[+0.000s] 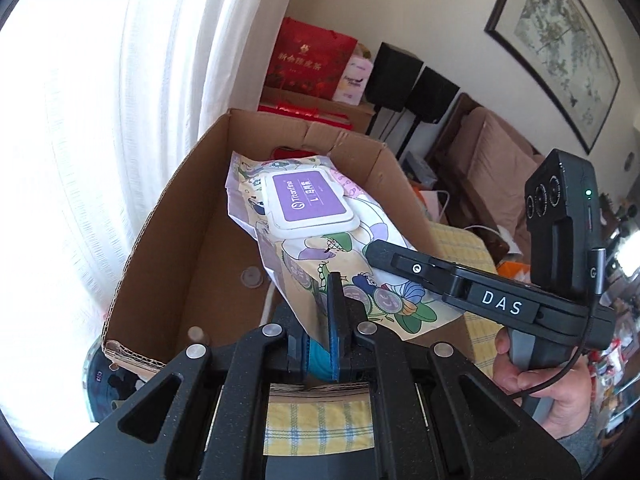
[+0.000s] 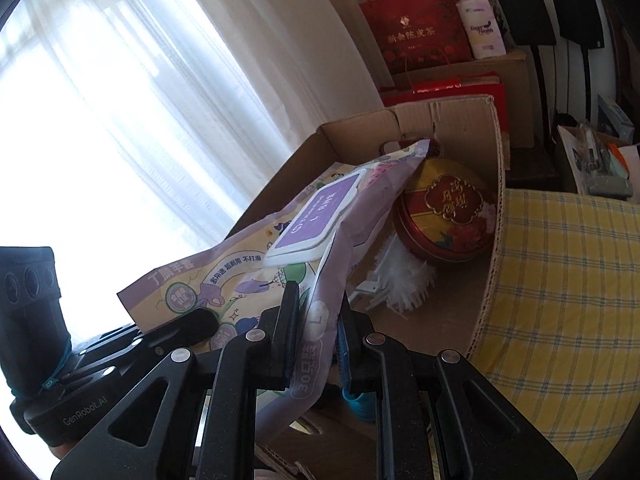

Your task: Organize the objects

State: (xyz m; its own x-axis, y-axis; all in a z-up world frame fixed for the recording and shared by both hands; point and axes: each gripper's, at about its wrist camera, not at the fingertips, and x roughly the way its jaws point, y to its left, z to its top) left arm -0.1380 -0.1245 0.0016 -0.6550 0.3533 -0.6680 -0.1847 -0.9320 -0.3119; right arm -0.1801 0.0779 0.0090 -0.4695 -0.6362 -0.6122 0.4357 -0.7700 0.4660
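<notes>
A soft printed pack with a purple and white flip lid (image 1: 312,204) hangs over an open cardboard box (image 1: 168,216). My left gripper (image 1: 320,312) is shut on the pack's near edge. My right gripper (image 2: 316,312) is shut on the pack's (image 2: 256,264) other edge; it also shows in the left wrist view (image 1: 440,276). In the right wrist view the box (image 2: 492,208) holds a round red and gold tin (image 2: 444,212) and a white feathery item (image 2: 404,276) under the pack.
The box stands on a yellow checked cloth (image 2: 560,280). Behind it are a red gift bag (image 2: 416,32), a white bag (image 2: 482,28) and black speakers (image 1: 412,80). White curtains (image 1: 100,120) hang on the left. A sofa (image 1: 496,172) is at the right.
</notes>
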